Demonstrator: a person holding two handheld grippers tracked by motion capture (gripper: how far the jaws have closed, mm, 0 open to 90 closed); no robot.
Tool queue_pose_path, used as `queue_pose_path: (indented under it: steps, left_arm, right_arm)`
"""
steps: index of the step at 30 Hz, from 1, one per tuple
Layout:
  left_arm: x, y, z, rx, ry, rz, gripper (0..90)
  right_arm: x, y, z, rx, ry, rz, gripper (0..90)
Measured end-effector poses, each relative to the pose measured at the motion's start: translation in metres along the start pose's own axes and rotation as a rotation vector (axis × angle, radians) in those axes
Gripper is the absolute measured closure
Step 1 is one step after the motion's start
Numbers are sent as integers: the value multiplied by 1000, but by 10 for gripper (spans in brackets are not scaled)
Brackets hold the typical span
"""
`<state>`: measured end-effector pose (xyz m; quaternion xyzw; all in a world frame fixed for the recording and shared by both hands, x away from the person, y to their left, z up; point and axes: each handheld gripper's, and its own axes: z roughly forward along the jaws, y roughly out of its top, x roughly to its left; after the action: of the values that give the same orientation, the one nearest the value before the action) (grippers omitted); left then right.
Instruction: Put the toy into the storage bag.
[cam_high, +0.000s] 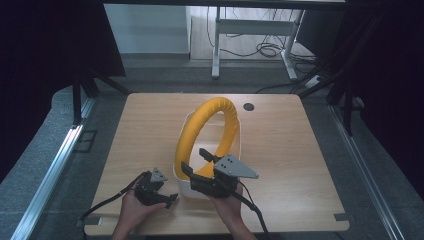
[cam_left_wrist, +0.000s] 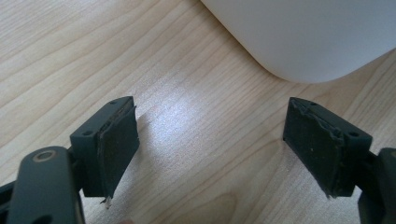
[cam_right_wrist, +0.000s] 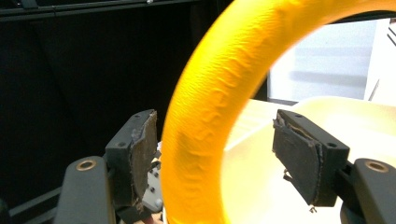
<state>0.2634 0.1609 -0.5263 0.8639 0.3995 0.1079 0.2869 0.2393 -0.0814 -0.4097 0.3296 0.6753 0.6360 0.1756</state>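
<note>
A big yellow padded ring (cam_high: 210, 125) stands upright inside a white bin (cam_high: 181, 186) in the middle of the wooden table (cam_high: 290, 150). My right gripper (cam_high: 196, 161) is at the bin's near end, open, with the ring's lower part between its jaws. In the right gripper view the ring (cam_right_wrist: 210, 116) runs up close by the left pad (cam_right_wrist: 142, 154) and well away from the other pad, so the right gripper (cam_right_wrist: 215, 121) has no grip on it. My left gripper (cam_high: 170, 199) rests low beside the bin's near left corner. The left gripper (cam_left_wrist: 210, 107) is open over bare wood, facing the bin's rounded corner (cam_left_wrist: 303, 42).
A small black grommet (cam_high: 248, 106) sits in the tabletop at the far edge, right of the bin. Behind the table stand the white legs of another desk (cam_high: 216, 50), with cables on the floor. Black frame posts and dark curtains flank both sides.
</note>
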Motion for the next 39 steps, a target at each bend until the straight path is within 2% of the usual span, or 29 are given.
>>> queue_pose_path:
  steps: [7, 9, 10, 12, 17, 19, 20, 21, 22, 23, 29, 30, 32, 35, 39]
  left_arm:
    - [0, -1, -6, -14, -1, 4, 182]
    - [1, 0, -7, -18, 2, 2, 183]
    - [1, 0, -6, -18, 3, 1, 183]
    - [0, 0, -5, -13, 4, 1, 182]
    - [0, 0, -4, -10, 4, -1, 182]
    - [0, 0, -4, -10, 4, -2, 182]
    - [0, 0, -5, -8, 2, 1, 182]
    - [0, -1, -5, -8, 5, 3, 181]
    - [0, -1, -6, -12, 8, 0, 181]
    - [0, -1, -6, -12, 8, 0, 181]
    - [0, -1, -4, -5, 8, 4, 182]
    - [0, -1, -4, -5, 7, 3, 181]
    - [0, -1, -4, -5, 8, 4, 181]
    - [0, -1, -5, -8, 8, 2, 181]
    - [1, -1, -5, -8, 8, 5, 181]
  right_arm:
    - [-19, -3, -23, -7, -36, 25, 325]
    - [-26, -4, -32, -8, -63, 20, 327]
    - [-33, -5, -40, -10, -84, 17, 334]
    - [-43, -5, -48, -3, -109, -2, 345]
    - [-74, -9, -64, 10, -162, -14, 369]
    - [-79, -8, -66, 12, -173, -21, 369]
    - [-84, -8, -68, 18, -182, -38, 370]
    - [-93, -9, -72, 19, -204, -78, 381]
    - [-98, -11, -75, 26, -217, -91, 381]
    - [-98, -11, -75, 26, -217, -91, 381]
    - [-129, -30, -90, 67, -268, -63, 384]
    - [-137, -38, -93, 88, -281, -56, 384]
    - [-141, -41, -94, 99, -287, -57, 384]
    - [-149, -48, -97, 107, -295, -34, 384]
    - [-149, -48, -98, 106, -298, -42, 385]
